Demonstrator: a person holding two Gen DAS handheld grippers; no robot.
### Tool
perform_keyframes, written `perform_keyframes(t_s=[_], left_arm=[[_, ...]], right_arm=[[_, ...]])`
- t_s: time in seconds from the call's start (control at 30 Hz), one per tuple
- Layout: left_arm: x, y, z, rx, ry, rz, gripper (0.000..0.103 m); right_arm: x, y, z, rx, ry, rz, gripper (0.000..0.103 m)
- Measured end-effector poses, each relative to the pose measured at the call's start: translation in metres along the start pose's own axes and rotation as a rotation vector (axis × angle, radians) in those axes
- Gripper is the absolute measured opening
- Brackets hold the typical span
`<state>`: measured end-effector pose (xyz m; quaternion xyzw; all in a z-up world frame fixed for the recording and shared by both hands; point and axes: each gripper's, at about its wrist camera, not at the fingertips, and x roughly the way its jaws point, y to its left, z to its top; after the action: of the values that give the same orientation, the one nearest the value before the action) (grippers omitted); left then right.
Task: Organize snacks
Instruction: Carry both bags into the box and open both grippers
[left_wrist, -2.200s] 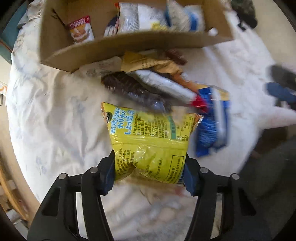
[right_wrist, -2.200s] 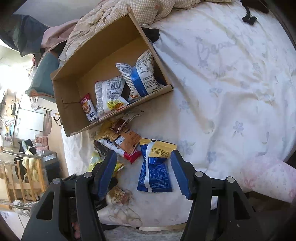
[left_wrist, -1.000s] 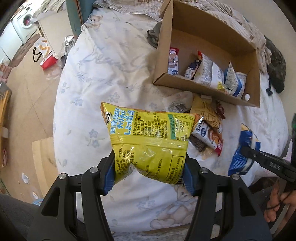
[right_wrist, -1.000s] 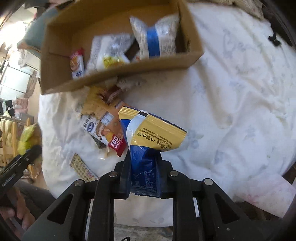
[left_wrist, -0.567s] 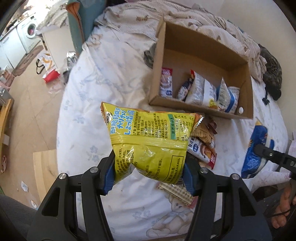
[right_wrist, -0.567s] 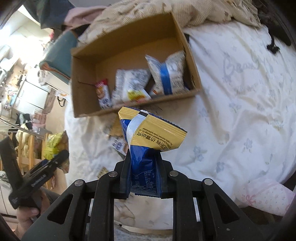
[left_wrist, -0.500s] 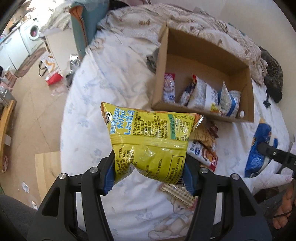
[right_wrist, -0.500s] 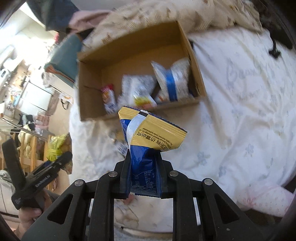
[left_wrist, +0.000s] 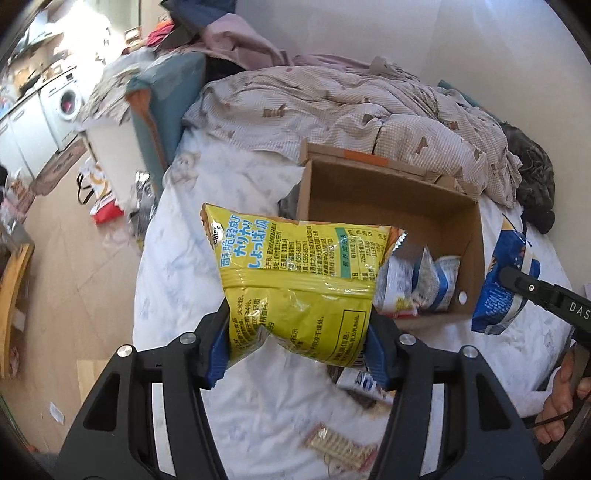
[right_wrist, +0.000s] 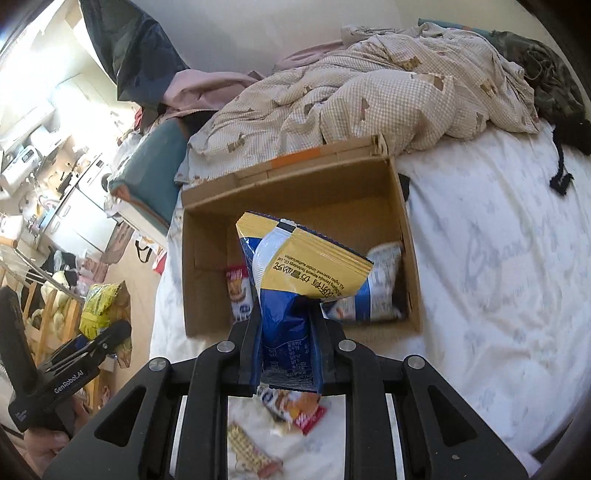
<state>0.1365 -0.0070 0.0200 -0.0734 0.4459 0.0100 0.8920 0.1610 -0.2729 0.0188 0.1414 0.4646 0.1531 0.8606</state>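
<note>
White bedsheet (right_wrist: 498, 258), cardboard box (right_wrist: 410, 258) far half bare; left tool (left_wrist: 297, 345) clamps yellow bag (left_wrist: 295, 280), right tool (right_wrist: 286, 347) blue bag (right_wrist: 291, 295)

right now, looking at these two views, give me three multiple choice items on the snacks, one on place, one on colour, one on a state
1. Where does the cardboard box sit?
A. on the white bedsheet
B. on the wooden floor
C. on a shelf

2. What colour is the bag in the left gripper?
A. red
B. yellow
C. green

3. How is the blue and yellow bag placed?
A. lying loose on the bed
B. lying inside the box
C. clamped in the right gripper, off the bed

Answers:
1 A: the bedsheet shows on both sides of the box.
2 B: the yellow bag with blue writing sits between the blue fingers.
3 C: the black fingers pinch its lower end and it stands up in front of the box.
</note>
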Motion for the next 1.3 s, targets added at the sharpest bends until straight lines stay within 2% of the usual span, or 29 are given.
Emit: perform_keyframes(t_s=[0.13,0.27,0.57,0.77,0.9,1.13,1.3], left_arm=[[0.022,-0.013,0.018,0.020,0.020,-0.013,0.056],[0.050,-0.034,0.027,0.093,0.036,-0.028,0.056],[0.098,-0.054,0.006,0.176,0.082,-0.059,0.056],[0.108,-0.054,0.006,0.176,0.098,-0.057,0.057],[0.108,-0.053,0.009,0.169,0.094,-0.063,0.058],[0.107,-0.054,0.007,0.166,0.095,-0.068,0.058],[0.107,-0.054,0.006,0.167,0.095,-0.071,0.059]], right_arm=[[0.014,0.000,0.015,-0.008,-0.002,-0.010,0.022],[0.032,-0.004,0.026,-0.023,0.015,-0.023,0.022],[0.076,-0.005,0.023,-0.074,0.102,-0.110,0.022],[0.092,0.000,0.018,-0.107,0.146,-0.149,0.022],[0.098,-0.005,0.014,-0.083,0.172,-0.155,0.022],[0.098,-0.008,0.011,-0.073,0.178,-0.155,0.022],[0.095,-0.007,0.014,-0.052,0.171,-0.140,0.026]])
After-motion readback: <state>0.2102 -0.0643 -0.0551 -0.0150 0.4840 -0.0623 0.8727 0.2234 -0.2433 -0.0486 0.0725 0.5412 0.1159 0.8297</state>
